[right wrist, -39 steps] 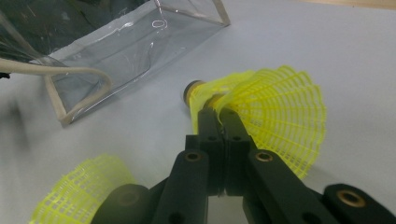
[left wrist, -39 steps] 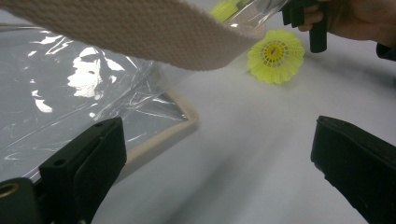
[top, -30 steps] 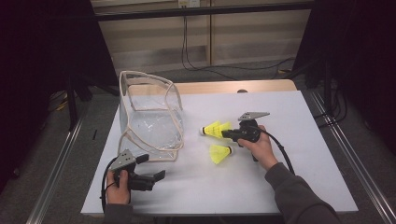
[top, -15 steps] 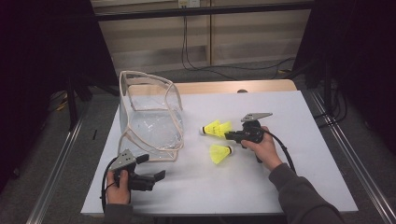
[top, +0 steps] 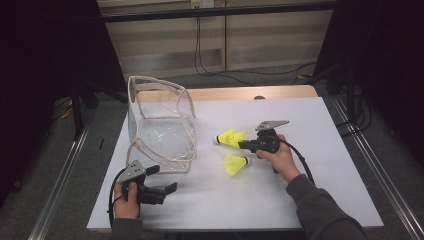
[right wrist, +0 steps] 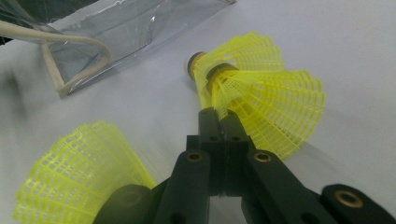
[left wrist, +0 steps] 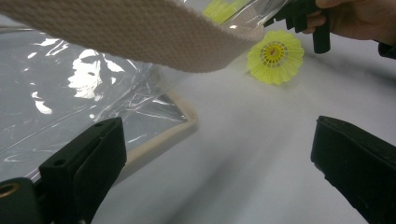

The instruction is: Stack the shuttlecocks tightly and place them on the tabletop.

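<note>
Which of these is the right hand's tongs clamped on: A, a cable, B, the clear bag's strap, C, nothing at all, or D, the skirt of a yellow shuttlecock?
D: in the right gripper view the right tongs pinch the mesh skirt of the yellow shuttlecock.

Black gripper point(top: 243, 145), grey plate, dark sleeve point(top: 320, 212)
</note>
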`<state>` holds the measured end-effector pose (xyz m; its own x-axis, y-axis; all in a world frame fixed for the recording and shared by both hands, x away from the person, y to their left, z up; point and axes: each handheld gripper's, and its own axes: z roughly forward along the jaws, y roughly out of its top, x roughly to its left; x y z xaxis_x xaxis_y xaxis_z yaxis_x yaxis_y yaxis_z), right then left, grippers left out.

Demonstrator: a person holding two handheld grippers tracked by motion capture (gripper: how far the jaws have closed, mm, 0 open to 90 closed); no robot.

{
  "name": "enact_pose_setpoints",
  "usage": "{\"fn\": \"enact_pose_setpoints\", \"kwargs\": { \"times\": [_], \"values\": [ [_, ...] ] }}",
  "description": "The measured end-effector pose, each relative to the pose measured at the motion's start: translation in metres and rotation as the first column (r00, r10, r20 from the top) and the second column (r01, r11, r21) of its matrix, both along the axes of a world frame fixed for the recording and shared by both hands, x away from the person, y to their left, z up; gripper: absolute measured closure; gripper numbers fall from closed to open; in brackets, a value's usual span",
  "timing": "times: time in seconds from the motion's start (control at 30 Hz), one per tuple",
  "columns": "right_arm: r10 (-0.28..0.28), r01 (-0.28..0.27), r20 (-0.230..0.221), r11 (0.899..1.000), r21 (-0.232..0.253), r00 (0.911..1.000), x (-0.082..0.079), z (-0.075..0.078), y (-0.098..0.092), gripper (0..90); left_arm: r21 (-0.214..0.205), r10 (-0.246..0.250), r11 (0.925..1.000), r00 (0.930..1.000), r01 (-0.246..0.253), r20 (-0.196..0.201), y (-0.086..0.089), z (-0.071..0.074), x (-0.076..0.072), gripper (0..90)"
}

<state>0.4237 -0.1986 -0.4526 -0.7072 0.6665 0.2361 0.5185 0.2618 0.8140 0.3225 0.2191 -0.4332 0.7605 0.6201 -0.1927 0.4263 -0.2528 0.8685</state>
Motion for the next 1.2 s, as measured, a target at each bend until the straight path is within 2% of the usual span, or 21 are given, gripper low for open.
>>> {"fn": "enact_pose_setpoints", "kwargs": {
  "times": [0.27,0.57,0.7,1.2],
  "values": [
    [0.013,-0.013,0.003,1.000,-0.005,0.9999,0.0008,0.0009,0.0038,89.9,0.000,0.001,1.0000,1.0000,-0.001,0.000,0.0000,0.0000,0.0001,3.5],
    [0.003,-0.003,0.007,1.000,-0.005,1.0000,0.0015,-0.0007,0.0045,88.7,-0.003,0.002,1.0000,1.0000,-0.002,0.000,0.0002,-0.0002,0.0001,3.5],
    [-0.012,0.012,0.006,1.000,-0.004,0.9999,0.0015,-0.0010,0.0041,81.7,-0.003,0.001,1.0000,1.0000,-0.001,0.000,0.0000,-0.0001,0.0001,3.5],
    [-0.035,0.035,0.015,0.999,-0.005,0.9993,-0.0022,0.0040,0.0000,68.5,-0.004,0.002,1.0000,1.0000,-0.002,-0.001,0.0003,0.0001,-0.0001,3.5]
  ]
}}
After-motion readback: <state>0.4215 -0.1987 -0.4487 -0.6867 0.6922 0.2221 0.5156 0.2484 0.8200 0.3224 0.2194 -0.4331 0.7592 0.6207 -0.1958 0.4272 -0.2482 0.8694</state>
